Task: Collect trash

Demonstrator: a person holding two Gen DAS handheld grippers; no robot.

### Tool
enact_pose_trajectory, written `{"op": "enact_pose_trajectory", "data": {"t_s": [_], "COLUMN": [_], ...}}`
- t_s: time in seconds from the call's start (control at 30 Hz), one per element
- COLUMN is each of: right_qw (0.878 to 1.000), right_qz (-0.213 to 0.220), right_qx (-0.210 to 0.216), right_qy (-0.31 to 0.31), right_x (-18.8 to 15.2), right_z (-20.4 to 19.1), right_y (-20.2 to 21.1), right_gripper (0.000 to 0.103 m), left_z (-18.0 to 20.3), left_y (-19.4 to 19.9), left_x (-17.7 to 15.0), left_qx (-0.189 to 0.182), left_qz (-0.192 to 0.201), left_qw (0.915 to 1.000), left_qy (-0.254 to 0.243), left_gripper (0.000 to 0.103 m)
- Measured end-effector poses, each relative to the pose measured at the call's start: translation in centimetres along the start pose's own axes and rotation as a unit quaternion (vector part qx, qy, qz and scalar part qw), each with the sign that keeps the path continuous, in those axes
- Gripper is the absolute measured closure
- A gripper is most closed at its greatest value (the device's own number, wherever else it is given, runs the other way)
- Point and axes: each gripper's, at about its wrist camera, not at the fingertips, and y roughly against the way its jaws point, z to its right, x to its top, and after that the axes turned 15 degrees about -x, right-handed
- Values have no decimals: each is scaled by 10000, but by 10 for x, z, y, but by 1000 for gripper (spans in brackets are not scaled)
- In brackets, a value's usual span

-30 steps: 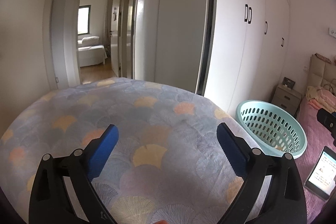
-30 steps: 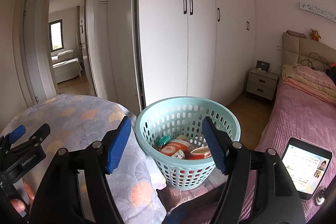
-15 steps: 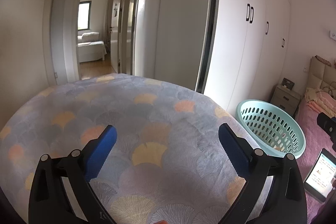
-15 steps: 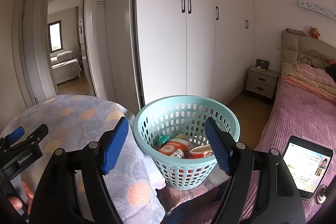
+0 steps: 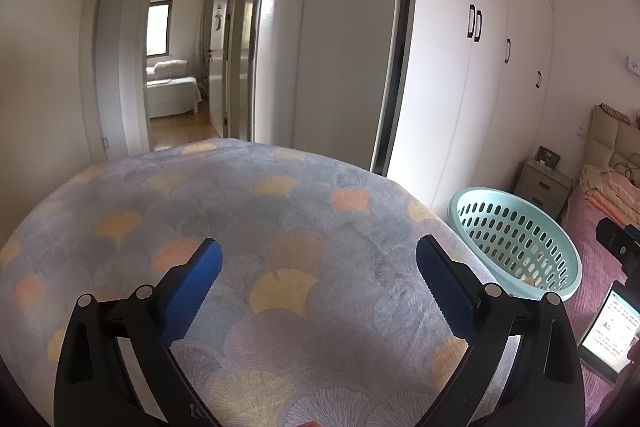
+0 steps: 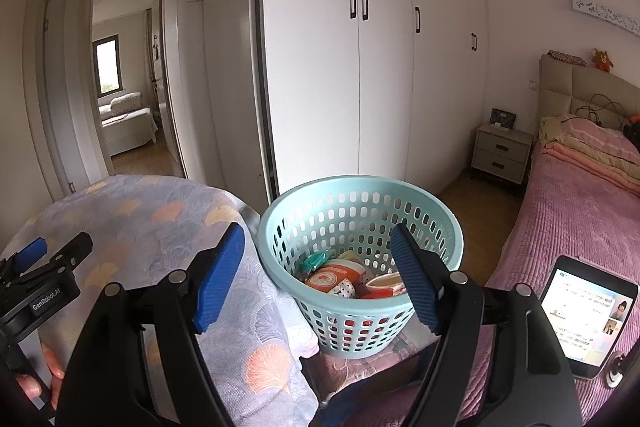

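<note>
A light teal perforated basket (image 6: 356,223) stands beside the round table and holds several pieces of trash (image 6: 340,277): cups and wrappers. My right gripper (image 6: 318,279) is open and empty, hovering just in front of and above the basket. My left gripper (image 5: 318,287) is open and empty over the table with the fan-patterned cloth (image 5: 248,211). The basket also shows in the left wrist view (image 5: 516,247) at the right. The left gripper shows at the left edge of the right wrist view (image 6: 44,267).
A pink bed (image 6: 576,211) lies to the right with a lit tablet (image 6: 584,311) on it. White wardrobes (image 6: 360,67) stand behind the basket. A nightstand (image 6: 500,151) stands by the bed. An open doorway (image 5: 180,51) is at the back left.
Both grippers have drifted slightly; the views have shifted a little. Both stay open and empty, and the basket has not moved.
</note>
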Motion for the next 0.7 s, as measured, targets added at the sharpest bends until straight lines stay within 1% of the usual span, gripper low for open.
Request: {"op": "enact_pose_trajectory", "data": {"t_s": [0.33,0.7], "right_qw": [10000,10000], "right_qz": [-7,-48], "right_qx": [24,57], "right_qy": [20,-22], "right_x": [-2,-1], "right_z": [-1,0], "right_y": [0,0], "right_gripper": [31,31], "left_z": [-4,-3], "left_y": [-1,-3], "left_x": [1,1], "left_qx": [-13,-19], "left_qz": [-21,-47], "left_qw": [9999,9999], "left_qy": [133,116], "left_gripper": [9,9]}}
